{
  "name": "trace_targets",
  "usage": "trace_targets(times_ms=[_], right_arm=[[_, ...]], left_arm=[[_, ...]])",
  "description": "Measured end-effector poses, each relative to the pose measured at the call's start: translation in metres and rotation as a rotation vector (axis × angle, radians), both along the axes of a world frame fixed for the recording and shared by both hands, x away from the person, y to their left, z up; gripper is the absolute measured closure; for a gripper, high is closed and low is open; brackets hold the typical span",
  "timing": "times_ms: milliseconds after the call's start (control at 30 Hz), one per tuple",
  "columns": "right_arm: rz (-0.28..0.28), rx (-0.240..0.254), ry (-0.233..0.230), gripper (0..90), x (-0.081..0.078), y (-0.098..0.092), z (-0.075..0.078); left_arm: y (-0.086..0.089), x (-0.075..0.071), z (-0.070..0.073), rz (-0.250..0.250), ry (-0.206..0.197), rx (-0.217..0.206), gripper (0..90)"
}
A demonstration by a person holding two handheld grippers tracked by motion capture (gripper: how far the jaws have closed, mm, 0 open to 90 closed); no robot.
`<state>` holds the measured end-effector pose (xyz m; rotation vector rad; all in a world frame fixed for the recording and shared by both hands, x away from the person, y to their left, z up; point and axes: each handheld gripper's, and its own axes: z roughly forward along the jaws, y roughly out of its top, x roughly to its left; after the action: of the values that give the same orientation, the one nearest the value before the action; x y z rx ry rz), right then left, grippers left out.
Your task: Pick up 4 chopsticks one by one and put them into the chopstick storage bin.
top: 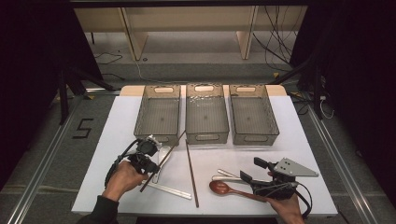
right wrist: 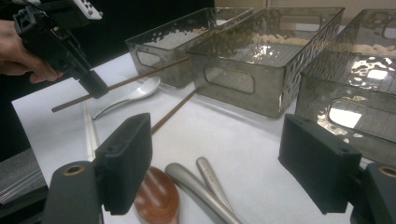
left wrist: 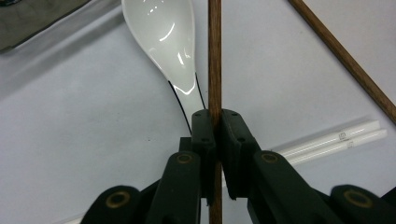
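Note:
My left gripper (top: 150,170) is shut on a brown wooden chopstick (top: 170,148) near its near end and holds it slanted above the white mat. In the left gripper view the stick (left wrist: 215,65) runs straight up between the closed jaws of the left gripper (left wrist: 215,122), over a white ceramic spoon (left wrist: 163,37). My right gripper (top: 252,169) stands open at the front right, its jaws wide apart in the right gripper view (right wrist: 219,156), over a brown wooden spoon (right wrist: 156,196) and two metal handles (right wrist: 205,184). Nothing is between its pads.
A second brown chopstick (top: 191,172) lies lengthwise at mid-table. A pair of white chopsticks (top: 170,189) lies by the front left. Three grey see-through bins (top: 207,114) stand in a row at the back. The white spoon (top: 163,156) lies beside the left gripper.

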<state>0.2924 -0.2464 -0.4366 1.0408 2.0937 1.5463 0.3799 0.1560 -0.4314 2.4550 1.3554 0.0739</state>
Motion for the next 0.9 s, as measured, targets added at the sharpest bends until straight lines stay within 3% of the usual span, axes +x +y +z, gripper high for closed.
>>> trace_targets(times_ms=[467,667,900], right_arm=[[0.001,0.0,0.0,26.3,0.0,0.0,0.0],[0.001,0.001,0.0,26.3,0.0,0.0,0.0],[0.002,0.001,-0.003,26.3,0.0,0.0,0.0]], left_arm=[[0.002,-0.002,0.007,0.01,-0.026,-0.015,84.2],[0.002,-0.005,0.015,0.003,-0.043,-0.035,84.2],[0.002,-0.007,0.025,-0.004,-0.076,-0.088,84.2]])
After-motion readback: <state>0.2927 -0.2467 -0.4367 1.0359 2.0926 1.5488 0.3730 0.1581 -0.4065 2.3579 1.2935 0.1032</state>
